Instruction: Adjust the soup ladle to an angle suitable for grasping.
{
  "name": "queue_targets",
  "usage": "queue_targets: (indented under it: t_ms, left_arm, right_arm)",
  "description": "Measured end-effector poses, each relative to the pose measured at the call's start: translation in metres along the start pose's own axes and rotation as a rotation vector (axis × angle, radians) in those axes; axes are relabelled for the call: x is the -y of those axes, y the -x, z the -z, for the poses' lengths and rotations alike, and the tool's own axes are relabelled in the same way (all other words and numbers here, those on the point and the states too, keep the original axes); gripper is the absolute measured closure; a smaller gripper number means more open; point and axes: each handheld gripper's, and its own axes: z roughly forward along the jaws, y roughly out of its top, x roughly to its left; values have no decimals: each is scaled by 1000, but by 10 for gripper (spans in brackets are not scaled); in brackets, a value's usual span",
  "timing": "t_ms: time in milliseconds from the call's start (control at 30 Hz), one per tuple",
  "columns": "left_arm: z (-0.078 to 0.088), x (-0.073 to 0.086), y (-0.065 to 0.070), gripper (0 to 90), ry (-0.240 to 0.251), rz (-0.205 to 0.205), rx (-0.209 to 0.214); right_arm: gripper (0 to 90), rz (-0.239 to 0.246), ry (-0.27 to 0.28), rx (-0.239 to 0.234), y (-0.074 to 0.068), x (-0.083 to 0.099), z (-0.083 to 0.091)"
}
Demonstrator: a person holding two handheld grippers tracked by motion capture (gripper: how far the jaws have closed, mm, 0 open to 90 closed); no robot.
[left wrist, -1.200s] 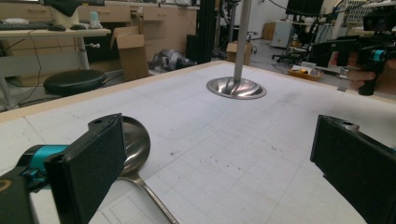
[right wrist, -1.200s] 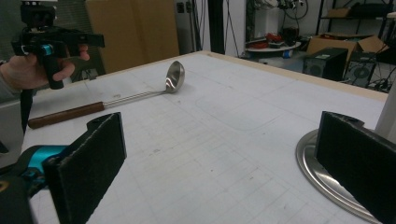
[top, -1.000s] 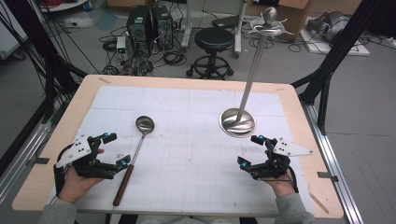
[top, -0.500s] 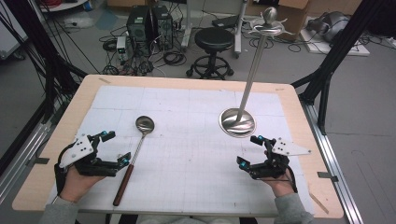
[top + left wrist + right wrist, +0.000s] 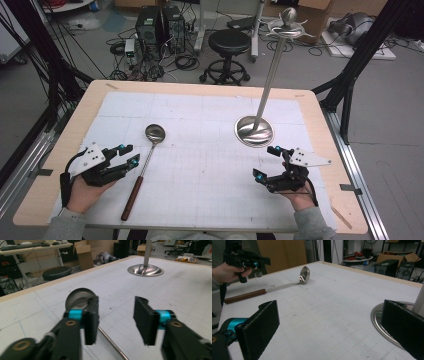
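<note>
My left gripper [image 5: 127, 153] just narrowed its jaws, nothing clamped; ladle [image 5: 144, 167] lies just beside them, its shaft running under the gap. My right gripper [image 5: 267, 162] gapes wide, empty. Farther off, metal stand [image 5: 254, 131]. No readable writing anywhere.

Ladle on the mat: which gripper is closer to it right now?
Left. The left gripper sits just beside the ladle, jaws closing but gripping nothing; the right gripper is across the table, by the stand base.
</note>
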Motion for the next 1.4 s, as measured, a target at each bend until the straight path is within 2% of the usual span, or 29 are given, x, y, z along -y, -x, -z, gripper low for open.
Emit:
queue_targets:
  t_ms: [100,200,267,400,533,700,767,800,833,900,967,1100,1267,1400]
  left_arm:
    - [0,0,0,845,-26,-10,1]
    - [-2,3,-3,895,-56,4,11]
    - [-3,3,-4,896,-63,2,11]
    - [-9,7,-5,897,-118,-7,2]
    - [-15,11,-8,897,-169,21,-2]
    - [-22,13,-12,897,-187,47,9]
    - [-29,12,-16,897,-229,59,-3]
    - [-29,12,-16,897,-229,59,-3]
    - [-36,10,-22,897,-227,87,8]
    - [-38,10,-24,897,-231,92,9]
    - [-42,10,-26,897,-247,93,19]
    - [-51,6,-23,896,-254,60,35]
    - [-58,8,-24,897,-283,57,38]
    - [-66,9,-24,897,-320,39,44]
  right_arm:
    - [13,6,-13,-4,0,0,-1]
    - [13,9,-14,-4,0,0,-1]
    - [13,8,-16,-2,0,0,-1]
    - [13,11,-29,-4,-1,1,-2]
    - [13,10,-28,-3,-1,1,-2]
    - [13,14,-34,-4,-1,1,-3]
    - [13,18,-35,-5,0,1,-3]
    - [13,18,-35,-5,0,1,-3]
    - [13,13,-40,-7,0,2,-3]
    - [13,15,-40,-8,0,2,-3]
    - [13,9,-39,-7,0,2,-3]
    - [13,10,-46,-8,0,2,-4]
    - [13,12,-47,-7,0,2,-4]
    - [13,8,-50,-10,0,2,-4]
